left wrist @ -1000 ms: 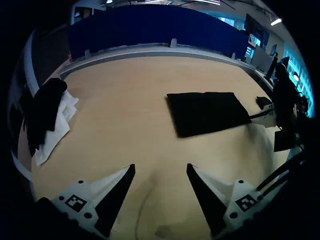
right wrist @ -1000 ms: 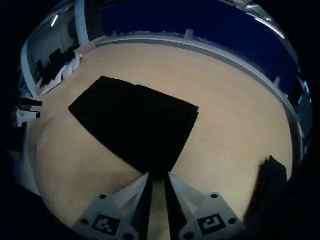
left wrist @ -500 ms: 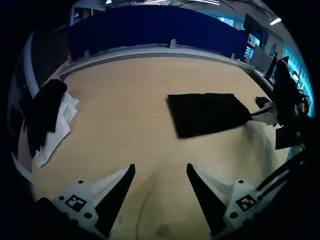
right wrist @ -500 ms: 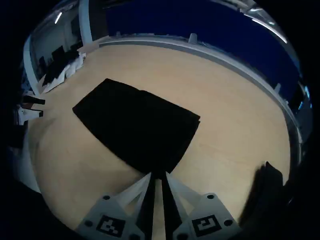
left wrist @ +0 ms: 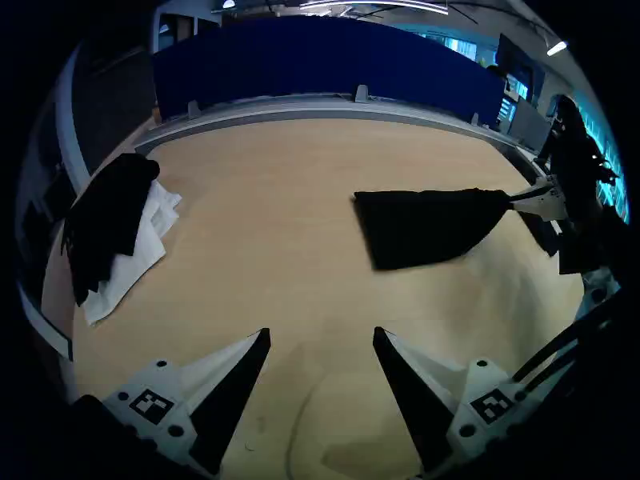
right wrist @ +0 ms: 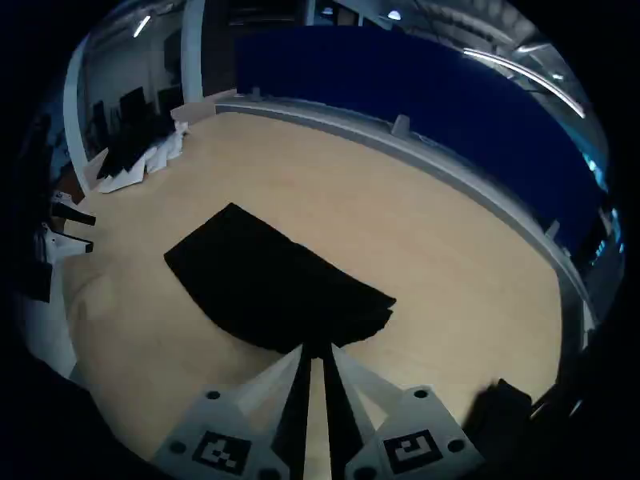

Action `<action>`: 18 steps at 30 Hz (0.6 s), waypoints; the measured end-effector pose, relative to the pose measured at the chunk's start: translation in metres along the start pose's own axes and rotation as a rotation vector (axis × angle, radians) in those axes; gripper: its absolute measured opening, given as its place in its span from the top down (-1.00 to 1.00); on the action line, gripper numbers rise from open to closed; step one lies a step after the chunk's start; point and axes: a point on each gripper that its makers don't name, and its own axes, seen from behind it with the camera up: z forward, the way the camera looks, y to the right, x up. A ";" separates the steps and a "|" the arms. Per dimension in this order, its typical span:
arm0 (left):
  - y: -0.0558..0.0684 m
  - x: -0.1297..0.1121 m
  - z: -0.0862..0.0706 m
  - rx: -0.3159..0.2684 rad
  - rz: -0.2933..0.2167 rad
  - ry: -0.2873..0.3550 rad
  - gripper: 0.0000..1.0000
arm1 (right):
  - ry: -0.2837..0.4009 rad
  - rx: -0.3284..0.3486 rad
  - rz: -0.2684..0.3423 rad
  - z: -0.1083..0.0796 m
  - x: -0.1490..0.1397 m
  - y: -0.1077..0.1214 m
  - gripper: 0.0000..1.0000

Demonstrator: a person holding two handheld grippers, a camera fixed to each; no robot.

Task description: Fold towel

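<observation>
Black towel (left wrist: 424, 228) on table (left wrist: 264, 208)

Light wooden table (left wrist: 272, 224), black towel (left wrist: 424, 228), black-and-white cloth pile (left wrist: 120, 232)

Left gripper (left wrist: 320, 330) here: two white wedge fingers (left wrist: 192, 376), black pads (left wrist: 236, 392) on the inner faces, a black-and-white square tag (left wrist: 152, 406) on each, dark screws beside it. Black cables (left wrist: 560, 350) run alongside. Right gripper (right wrist: 316, 350): same white wedges, black pads, tags.
</observation>
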 end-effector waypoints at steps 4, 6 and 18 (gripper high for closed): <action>-0.003 -0.004 -0.005 0.003 -0.012 0.000 -0.91 | 0.015 0.003 -0.023 -0.001 0.014 -0.003 0.79; -0.004 -0.006 -0.006 0.004 -0.016 0.001 -0.91 | 0.014 0.003 -0.029 -0.001 0.018 -0.003 0.79; -0.016 -0.001 -0.028 0.026 -0.045 0.038 -0.91 | 0.019 0.028 -0.100 0.011 0.051 -0.022 0.80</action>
